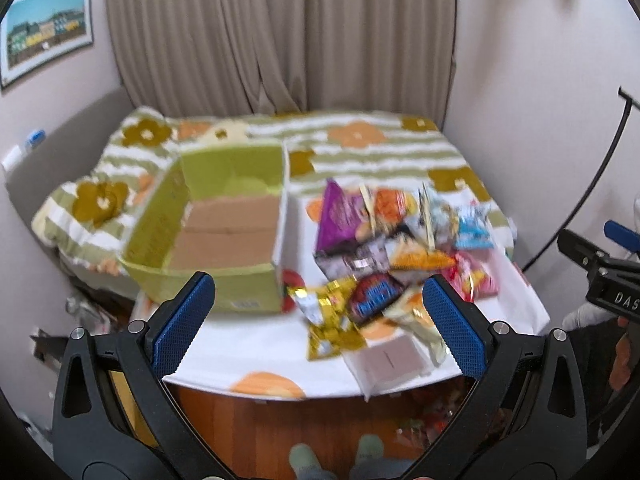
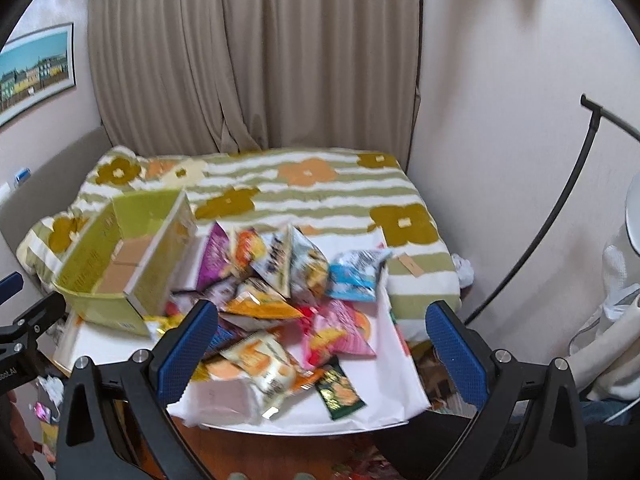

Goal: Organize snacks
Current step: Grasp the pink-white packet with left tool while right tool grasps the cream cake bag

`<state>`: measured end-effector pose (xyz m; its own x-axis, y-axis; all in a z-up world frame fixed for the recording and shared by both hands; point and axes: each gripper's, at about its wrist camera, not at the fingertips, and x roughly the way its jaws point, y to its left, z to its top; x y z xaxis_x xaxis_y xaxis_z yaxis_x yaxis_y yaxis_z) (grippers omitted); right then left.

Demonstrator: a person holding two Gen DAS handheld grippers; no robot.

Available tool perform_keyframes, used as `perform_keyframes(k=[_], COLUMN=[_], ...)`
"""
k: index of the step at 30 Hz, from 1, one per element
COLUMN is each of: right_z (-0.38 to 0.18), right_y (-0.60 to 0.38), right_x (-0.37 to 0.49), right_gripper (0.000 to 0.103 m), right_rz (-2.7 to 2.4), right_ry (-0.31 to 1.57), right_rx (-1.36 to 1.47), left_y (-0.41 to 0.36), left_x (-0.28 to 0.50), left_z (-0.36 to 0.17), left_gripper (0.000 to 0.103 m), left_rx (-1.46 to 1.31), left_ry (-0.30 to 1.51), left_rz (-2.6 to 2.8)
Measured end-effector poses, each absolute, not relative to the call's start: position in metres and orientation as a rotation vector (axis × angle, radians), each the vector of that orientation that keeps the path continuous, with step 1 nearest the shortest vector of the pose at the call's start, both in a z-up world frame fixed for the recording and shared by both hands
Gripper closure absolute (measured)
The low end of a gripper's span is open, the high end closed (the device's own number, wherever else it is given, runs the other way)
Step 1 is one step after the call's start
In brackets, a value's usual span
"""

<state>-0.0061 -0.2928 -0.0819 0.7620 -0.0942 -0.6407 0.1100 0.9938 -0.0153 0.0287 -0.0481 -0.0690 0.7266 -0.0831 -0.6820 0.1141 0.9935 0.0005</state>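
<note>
snack packets point(image 2: 280, 300) heaped beside empty green box point(image 1: 224, 232)

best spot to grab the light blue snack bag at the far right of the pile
Judging by its pose, take the light blue snack bag by its crimped top seam, coming from the right with the right hand-held gripper. That edge sticks up clear of the snack pile; its left side is overlapped by other packets.

I have my left gripper point(image 1: 318, 308) raised and level, its blue-padded fingers point(image 1: 182, 322) spread wide with nothing between them. My right gripper point(image 2: 322, 338) matches it, fingers point(image 2: 454, 344) wide apart and empty. Each shows at the edge of the other's view, side by side. My socked feet point(image 1: 304, 458) show below.
</note>
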Motion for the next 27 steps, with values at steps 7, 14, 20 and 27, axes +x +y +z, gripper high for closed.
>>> perform_keyframes(k=[7, 14, 20, 27], right_z=[-0.125, -0.173, -0.206, -0.225], right_y=[-0.327, -0.343, -0.332, -0.307], right_x=[0.007, 0.024, 0.043, 0.065], right_gripper=[0.0, 0.0, 0.0, 0.0], right_rz=[-0.085, -0.012, 0.085, 0.207], right_ry=[0.791, 0.879, 0.92, 0.907], right_rx=[0.012, 0.016, -0.014, -0.071], left_y=[-0.088, -0.121, -0.132, -0.139], left_x=[0.043, 0.058, 0.07, 0.078], left_z=[-0.139, -0.21, -0.249, -0.273], left_gripper=[0.0, 0.0, 0.0, 0.0], left_rx=[0.023, 0.007, -0.016, 0.003], left_ry=[0.938, 1.101, 1.187, 1.217], left_rz=[-0.161, -0.17, -0.115, -0.058])
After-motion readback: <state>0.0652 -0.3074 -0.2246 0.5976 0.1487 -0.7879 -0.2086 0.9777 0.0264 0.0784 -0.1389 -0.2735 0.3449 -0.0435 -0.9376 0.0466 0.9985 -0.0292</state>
